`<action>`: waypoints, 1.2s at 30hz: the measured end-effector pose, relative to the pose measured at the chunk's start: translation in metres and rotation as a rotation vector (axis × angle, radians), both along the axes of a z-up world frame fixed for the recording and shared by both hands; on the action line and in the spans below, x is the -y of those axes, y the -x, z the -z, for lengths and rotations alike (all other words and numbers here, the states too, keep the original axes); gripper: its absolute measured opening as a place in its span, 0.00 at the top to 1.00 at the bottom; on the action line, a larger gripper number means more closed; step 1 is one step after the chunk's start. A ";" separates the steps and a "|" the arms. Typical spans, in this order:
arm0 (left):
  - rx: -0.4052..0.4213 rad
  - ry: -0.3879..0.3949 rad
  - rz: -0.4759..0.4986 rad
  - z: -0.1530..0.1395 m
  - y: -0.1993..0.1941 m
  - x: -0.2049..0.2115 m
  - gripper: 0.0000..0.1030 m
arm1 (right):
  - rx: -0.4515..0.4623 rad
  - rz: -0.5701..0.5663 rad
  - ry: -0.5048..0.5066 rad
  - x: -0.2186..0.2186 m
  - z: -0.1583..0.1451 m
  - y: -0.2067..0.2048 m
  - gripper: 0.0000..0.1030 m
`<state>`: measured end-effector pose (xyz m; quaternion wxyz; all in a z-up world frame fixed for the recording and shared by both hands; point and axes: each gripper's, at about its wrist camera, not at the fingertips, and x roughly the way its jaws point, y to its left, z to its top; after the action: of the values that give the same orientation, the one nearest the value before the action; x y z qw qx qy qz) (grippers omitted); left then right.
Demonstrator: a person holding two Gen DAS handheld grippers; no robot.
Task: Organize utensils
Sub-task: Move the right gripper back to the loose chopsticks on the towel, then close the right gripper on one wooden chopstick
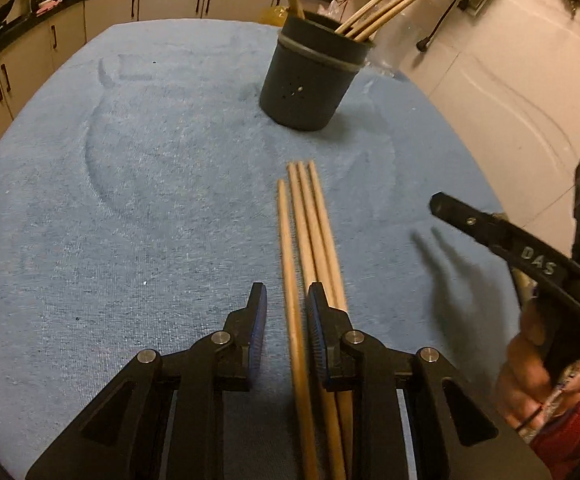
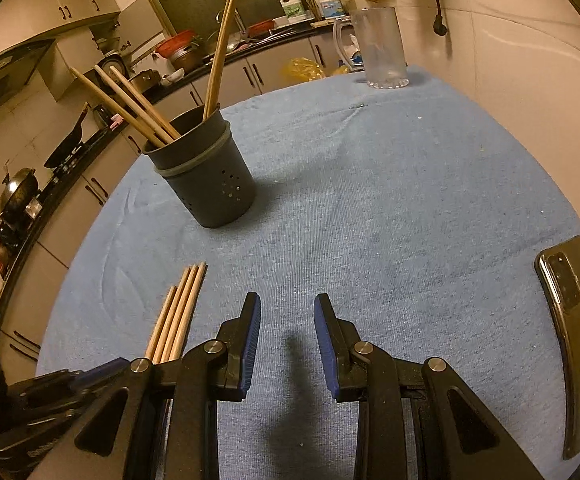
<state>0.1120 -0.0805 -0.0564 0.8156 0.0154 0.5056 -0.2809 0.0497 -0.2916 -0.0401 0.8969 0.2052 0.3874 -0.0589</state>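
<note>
Left wrist view: four loose wooden chopsticks (image 1: 310, 240) lying side by side on the blue cloth (image 1: 129, 200), tips pointing toward the dark holder (image 1: 310, 80). Left gripper (image 1: 287, 300) lowered over them, jaws parted, leftmost stick running between the pads with a gap on the left side; pressure on the stick not confirmed, so recorded as released. Other three sticks passing under the right finger. Holder upright, well beyond the loose sticks, with at least four chopsticks (image 1: 386, 8) leaning inside it. Right gripper (image 1: 490, 232) visible at right edge, held in a hand (image 1: 538, 376) with a red sleeve.

Right wrist view: right gripper (image 2: 287, 312) hovering above bare cloth (image 2: 410, 220), jaws apart, nothing between them. Four loose chopsticks (image 2: 177, 312) to its left. Holder (image 2: 209, 176) with five chopsticks (image 2: 137, 108) standing in it. One phone (image 2: 574, 336) lying at right. One clear jug (image 2: 382, 48) at far table edge
</note>
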 end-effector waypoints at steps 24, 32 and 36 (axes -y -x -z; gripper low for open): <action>-0.020 -0.017 -0.127 -0.001 -0.032 -0.032 0.91 | -0.200 -0.159 -0.090 -0.048 0.006 -0.056 0.75; -0.025 0.014 -0.116 -0.001 -0.029 -0.038 0.91 | -0.307 -0.138 -0.058 -0.063 0.019 -0.083 0.82; -0.022 0.015 -0.114 -0.001 -0.028 -0.038 0.91 | -0.325 -0.140 -0.027 -0.072 0.018 -0.089 0.82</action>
<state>0.1401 -0.0427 -0.0557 0.8249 -0.0225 0.5124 -0.2376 0.1383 -0.2192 -0.0583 0.8216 0.1774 0.5413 -0.0234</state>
